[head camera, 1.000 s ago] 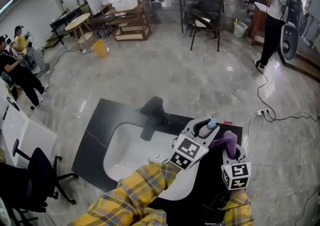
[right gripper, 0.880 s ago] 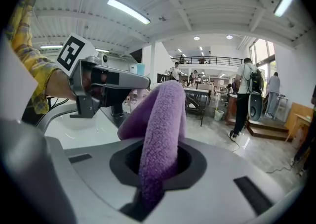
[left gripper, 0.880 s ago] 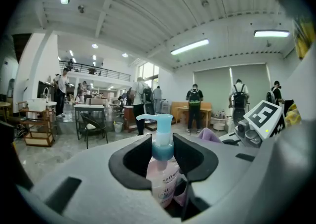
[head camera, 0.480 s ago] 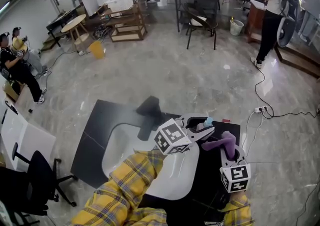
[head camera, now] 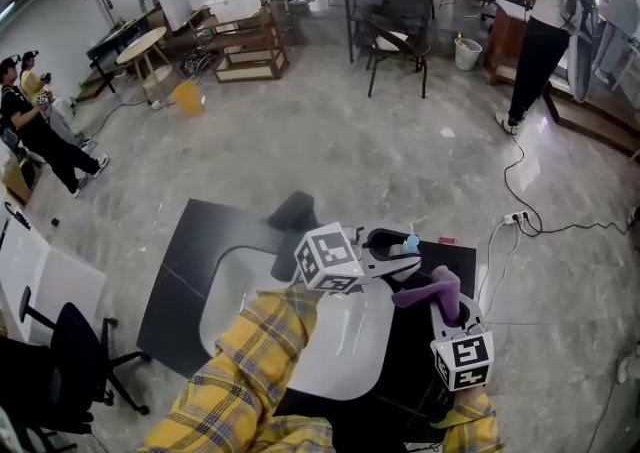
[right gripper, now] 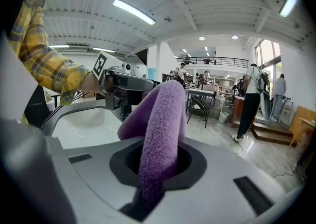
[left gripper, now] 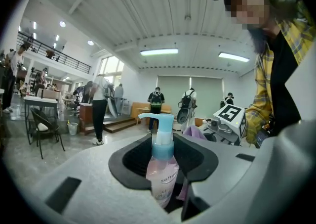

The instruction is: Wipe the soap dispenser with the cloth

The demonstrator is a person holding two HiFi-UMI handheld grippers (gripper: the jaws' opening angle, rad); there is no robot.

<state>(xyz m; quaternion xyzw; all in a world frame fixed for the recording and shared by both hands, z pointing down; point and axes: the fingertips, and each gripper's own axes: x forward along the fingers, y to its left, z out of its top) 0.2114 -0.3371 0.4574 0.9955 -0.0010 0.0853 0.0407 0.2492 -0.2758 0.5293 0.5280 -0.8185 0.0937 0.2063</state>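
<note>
My left gripper (head camera: 397, 253) is shut on the soap dispenser (head camera: 408, 243), a pink bottle (left gripper: 162, 171) with a light blue pump, held upright above the right side of the sink. My right gripper (head camera: 447, 313) sits just right of it and nearer to me, shut on a purple cloth (head camera: 432, 290). The cloth (right gripper: 162, 139) stands up out of the right jaws in a folded loop that leans toward the bottle. In the left gripper view a bit of the cloth (left gripper: 195, 132) shows just behind the bottle. I cannot tell whether cloth and bottle touch.
A white sink basin (head camera: 250, 286) is set in a black countertop (head camera: 185, 271), with a black faucet (head camera: 293, 232) at its far side. A black office chair (head camera: 70, 361) stands at the left. A power strip and cable (head camera: 515, 218) lie on the floor at the right. People stand farther off.
My left gripper has swung round: its marker cube went left and further from me, so it now points right toward the cloth, bottle still gripped. The right gripper has stayed put.
</note>
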